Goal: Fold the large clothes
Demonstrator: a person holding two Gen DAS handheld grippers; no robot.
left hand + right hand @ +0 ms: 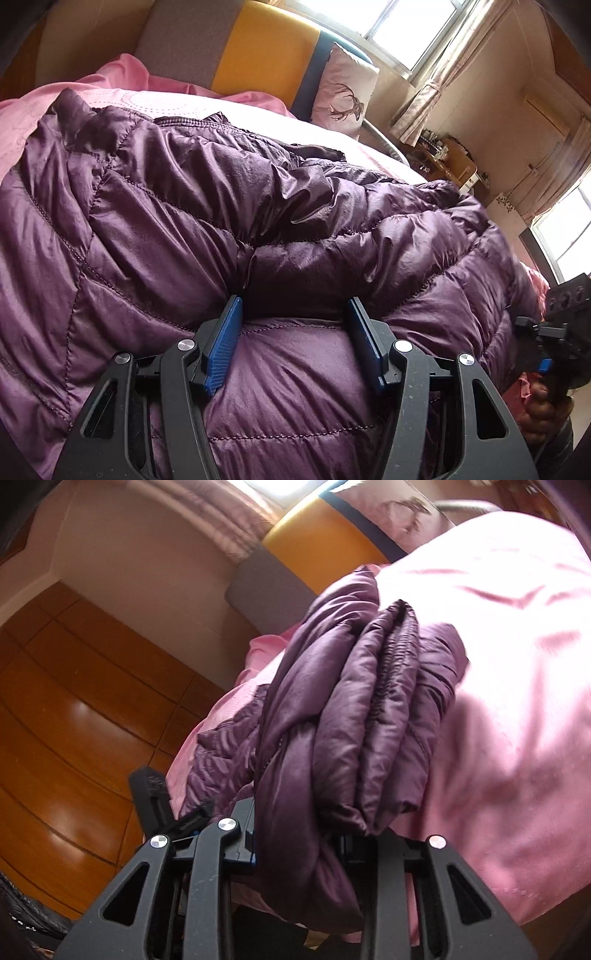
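Note:
A quilted purple down jacket (229, 206) lies spread over the pink bed (122, 74). In the left wrist view my left gripper (297, 332) straddles a puffy panel near the jacket's near edge. Its blue pads (225, 347) press into the bulge from both sides. In the right wrist view my right gripper (297, 836) is shut on a bunched fold of the same jacket (354, 709), raised off the pink sheet (517, 672). The cloth hides its fingertips. The right gripper (550, 328) and the hand holding it also show at the right edge of the left wrist view.
A headboard with a yellow panel (266, 48) and a deer-print pillow (343, 88) stand at the far end of the bed. Curtained windows (406, 26) and a cluttered wooden desk (450, 158) lie beyond. Wooden floor (74, 709) runs beside the bed.

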